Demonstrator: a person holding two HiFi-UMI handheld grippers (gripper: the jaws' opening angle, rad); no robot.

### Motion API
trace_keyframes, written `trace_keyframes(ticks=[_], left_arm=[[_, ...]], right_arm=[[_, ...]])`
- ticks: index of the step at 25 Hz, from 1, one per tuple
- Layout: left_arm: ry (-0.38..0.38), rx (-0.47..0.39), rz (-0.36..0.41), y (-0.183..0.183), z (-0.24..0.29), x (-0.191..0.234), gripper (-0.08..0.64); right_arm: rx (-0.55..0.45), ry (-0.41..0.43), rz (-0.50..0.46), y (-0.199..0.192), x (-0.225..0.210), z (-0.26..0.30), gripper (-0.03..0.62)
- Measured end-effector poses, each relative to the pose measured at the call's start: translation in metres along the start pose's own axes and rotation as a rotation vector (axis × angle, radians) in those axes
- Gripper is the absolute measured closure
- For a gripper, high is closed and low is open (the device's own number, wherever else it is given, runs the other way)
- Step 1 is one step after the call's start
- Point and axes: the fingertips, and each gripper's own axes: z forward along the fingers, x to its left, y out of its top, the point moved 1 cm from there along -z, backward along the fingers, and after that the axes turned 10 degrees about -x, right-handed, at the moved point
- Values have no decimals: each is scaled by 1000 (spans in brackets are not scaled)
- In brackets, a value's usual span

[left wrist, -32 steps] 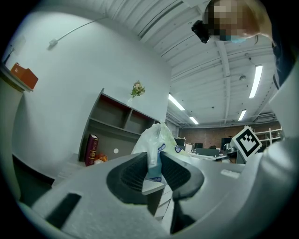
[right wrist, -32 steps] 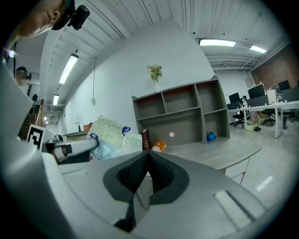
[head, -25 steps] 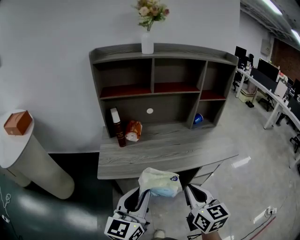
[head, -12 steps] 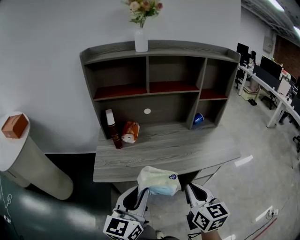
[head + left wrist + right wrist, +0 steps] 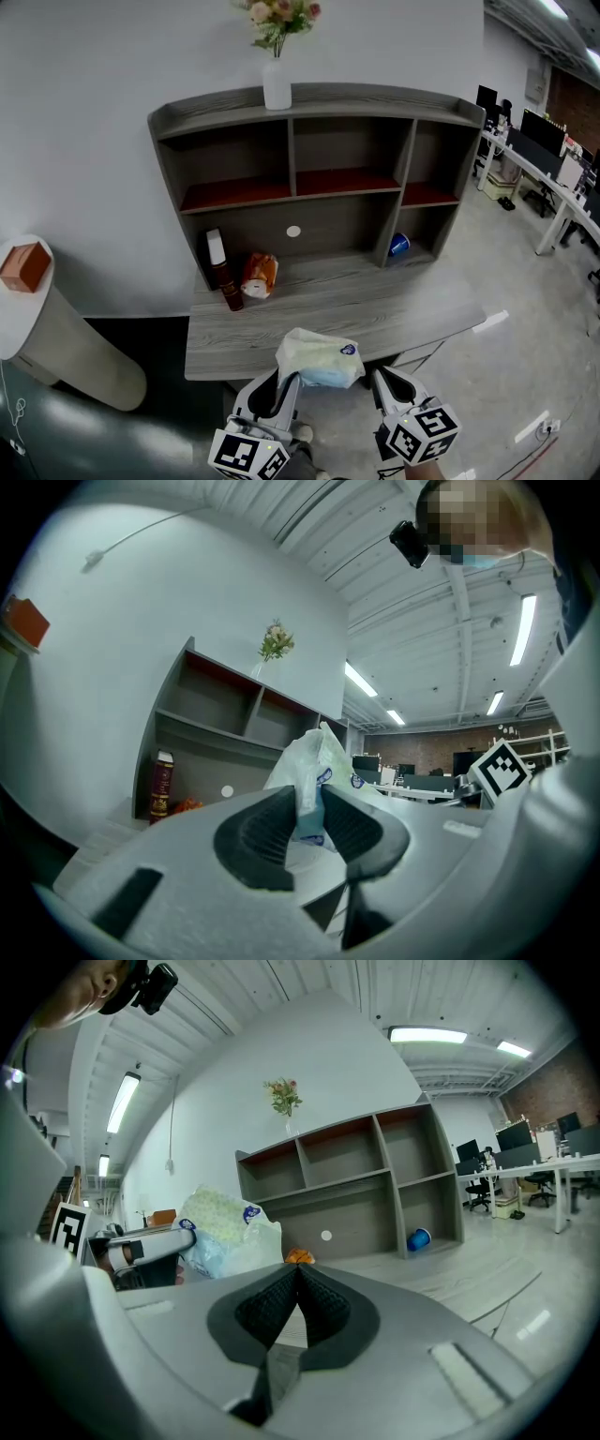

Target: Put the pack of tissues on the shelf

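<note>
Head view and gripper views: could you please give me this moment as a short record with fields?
Left gripper: shut on the pack of tissues, near the desk's front edge
Right gripper: jaws together, nothing between them
Shelf: vase of flowers on top
Desk: dark bottle, orange packet, blue cup

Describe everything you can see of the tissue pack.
The tissue pack is a soft, crumpled plastic wrapper, pale cream-green turning light blue at the bottom, with small dark blue round logos. The left tool pinches its lower edge, so it stands up above the jaws, in the air before the desk. Nothing else touches it; the shut right tool is beside it, apart.
</note>
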Motion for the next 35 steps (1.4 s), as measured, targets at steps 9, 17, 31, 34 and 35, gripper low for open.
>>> trace_keyframes(ticks=[9,17,31,34,35], left_arm=[[-31,-12,-11,4,57,26,476],[-46,2,-22,-2,96,53,476],[-103,-55,-37,17,161,109,476],[-119,-64,-45,21,174,120,476],[-125,-60,-44,20,179,123,476]], right_arm=[[-2,-10,-15,17,-20,45,591],[6,-19,-3,24,-34,90,591],[-13,-51,3,36,-44,165,591],[-5,-63,-16,38,-44,175,591],[-1,-64,-21,38,-45,179,591]])
